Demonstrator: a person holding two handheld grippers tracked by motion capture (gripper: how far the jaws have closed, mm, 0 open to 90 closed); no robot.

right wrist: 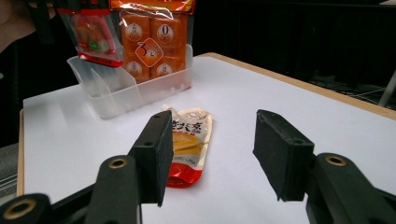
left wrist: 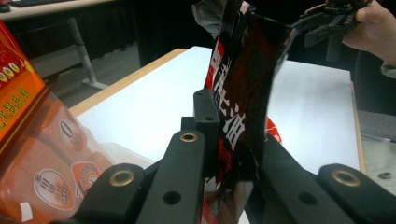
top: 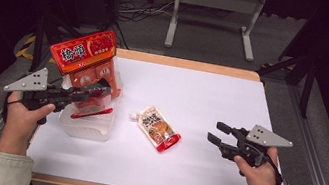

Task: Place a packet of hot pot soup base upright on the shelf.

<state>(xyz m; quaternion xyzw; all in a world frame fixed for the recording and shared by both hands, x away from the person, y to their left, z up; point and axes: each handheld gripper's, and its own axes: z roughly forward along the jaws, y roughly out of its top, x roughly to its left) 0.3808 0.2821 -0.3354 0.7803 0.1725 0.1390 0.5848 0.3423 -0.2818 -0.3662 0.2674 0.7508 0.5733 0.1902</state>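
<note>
While the left gripper (left wrist: 224, 154) clamps a dark red-lettered packet (left wrist: 243, 93), seemingly crinkled, the right gripper (right wrist: 210, 154) gapes.

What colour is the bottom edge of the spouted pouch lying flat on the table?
Red, best seen in the high view on the spouted pouch.

Your surroundings: white counter (top: 211, 105) with pale wood edging; grey carpeted floor (top: 213, 30) beyond it; grey metal table frame (top: 215, 10) well past the jaws; loose cables (top: 141, 10) lying alongside; dark, unlit backdrop.
</note>
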